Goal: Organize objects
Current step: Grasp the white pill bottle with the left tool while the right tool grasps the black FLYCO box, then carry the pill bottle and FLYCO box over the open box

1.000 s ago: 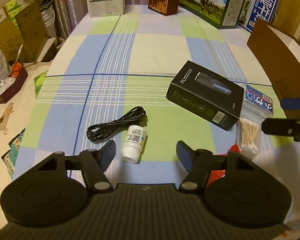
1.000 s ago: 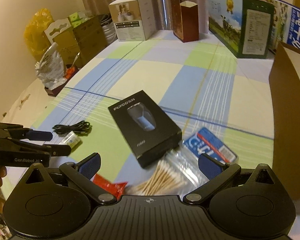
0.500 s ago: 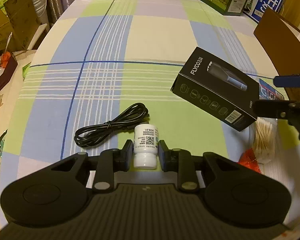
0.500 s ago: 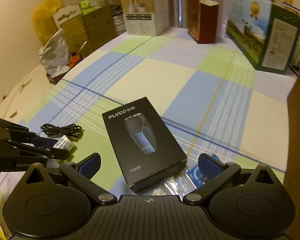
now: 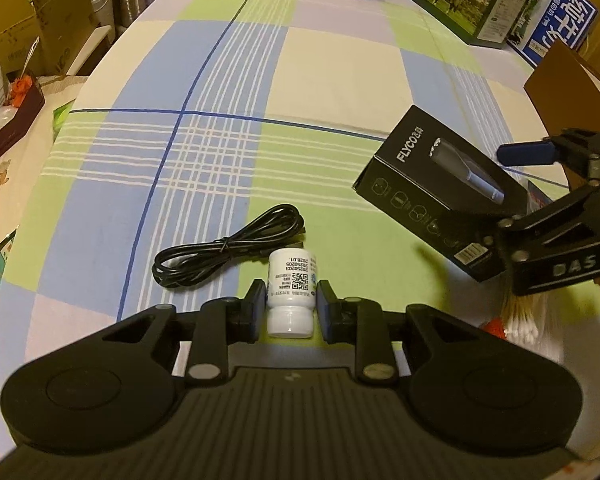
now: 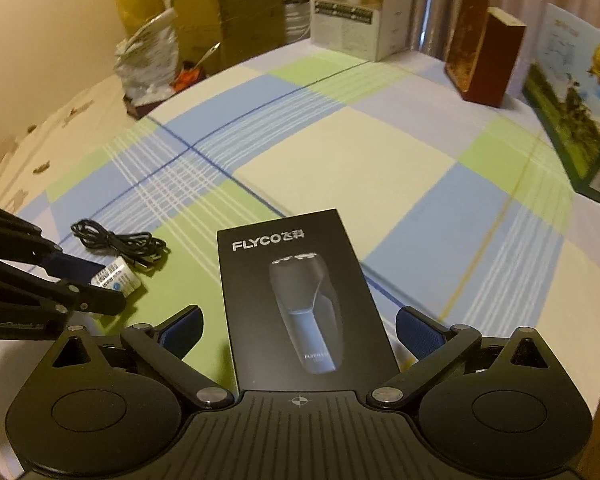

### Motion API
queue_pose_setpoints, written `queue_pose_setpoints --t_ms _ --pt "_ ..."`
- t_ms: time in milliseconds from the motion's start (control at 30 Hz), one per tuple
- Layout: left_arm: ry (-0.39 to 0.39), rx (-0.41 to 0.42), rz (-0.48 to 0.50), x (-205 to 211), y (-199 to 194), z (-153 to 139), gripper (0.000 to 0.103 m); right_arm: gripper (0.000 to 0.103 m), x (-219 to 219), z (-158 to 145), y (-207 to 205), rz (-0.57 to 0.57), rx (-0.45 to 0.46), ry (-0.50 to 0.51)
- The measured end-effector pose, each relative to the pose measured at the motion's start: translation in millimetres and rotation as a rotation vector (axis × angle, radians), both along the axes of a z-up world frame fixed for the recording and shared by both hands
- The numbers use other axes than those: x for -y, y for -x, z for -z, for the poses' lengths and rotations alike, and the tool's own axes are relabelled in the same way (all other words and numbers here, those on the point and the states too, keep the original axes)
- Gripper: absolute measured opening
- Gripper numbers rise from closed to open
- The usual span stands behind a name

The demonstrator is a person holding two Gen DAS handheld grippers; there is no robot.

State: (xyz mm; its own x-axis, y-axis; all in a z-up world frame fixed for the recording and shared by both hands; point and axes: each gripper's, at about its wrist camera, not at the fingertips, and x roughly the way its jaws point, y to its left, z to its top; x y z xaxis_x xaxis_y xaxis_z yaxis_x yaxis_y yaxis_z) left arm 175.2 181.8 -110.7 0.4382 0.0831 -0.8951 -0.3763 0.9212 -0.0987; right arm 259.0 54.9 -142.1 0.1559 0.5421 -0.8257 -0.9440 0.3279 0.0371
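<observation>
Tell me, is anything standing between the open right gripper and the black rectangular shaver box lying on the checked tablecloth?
Nothing visible does. The right gripper is open, and the black rectangular shaver box lies flat between its blue-padded fingers with a gap on both sides. The coiled black cable and small white plastic bottle lie off to the left.

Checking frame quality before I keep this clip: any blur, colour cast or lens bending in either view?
Both views: warm yellowish cast and strong fisheye bending of the tablecloth stripes. Left wrist view: bottle sharp, right claw at the edge smeared. Right wrist view: FLYCO box crisp, the far boxes soft.
</observation>
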Motion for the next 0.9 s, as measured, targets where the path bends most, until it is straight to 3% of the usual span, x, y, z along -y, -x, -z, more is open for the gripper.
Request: queue_pose_setpoints --t_ms 67,100,133,633,900 --pt "0.002 -0.001 0.000 1.0 -1.6 0.2 0.022 0.091 -3.5 4.3 -0.5 -0.014 0.006 0.011" --pt "0.001 -0.002 0.000 1.5 -2.1 0.3 0.022 0.082 -5.5 7.0 -0.7 -0.016 0.016 0.024" --pt "0.002 -0.002 -0.001 1.6 -2.6 0.2 0.022 0.081 -5.6 7.9 -0.3 -0.020 0.023 0.022" --pt "-0.006 0.042 0.018 11.6 -5.5 -19.6 0.022 0.077 22.3 -22.0 9.5 0.066 -0.037 -0.046" --pt "-0.007 0.062 0.030 20.2 5.5 -30.8 0.022 0.077 69.1 -48.4 34.1 0.134 -0.053 -0.100"
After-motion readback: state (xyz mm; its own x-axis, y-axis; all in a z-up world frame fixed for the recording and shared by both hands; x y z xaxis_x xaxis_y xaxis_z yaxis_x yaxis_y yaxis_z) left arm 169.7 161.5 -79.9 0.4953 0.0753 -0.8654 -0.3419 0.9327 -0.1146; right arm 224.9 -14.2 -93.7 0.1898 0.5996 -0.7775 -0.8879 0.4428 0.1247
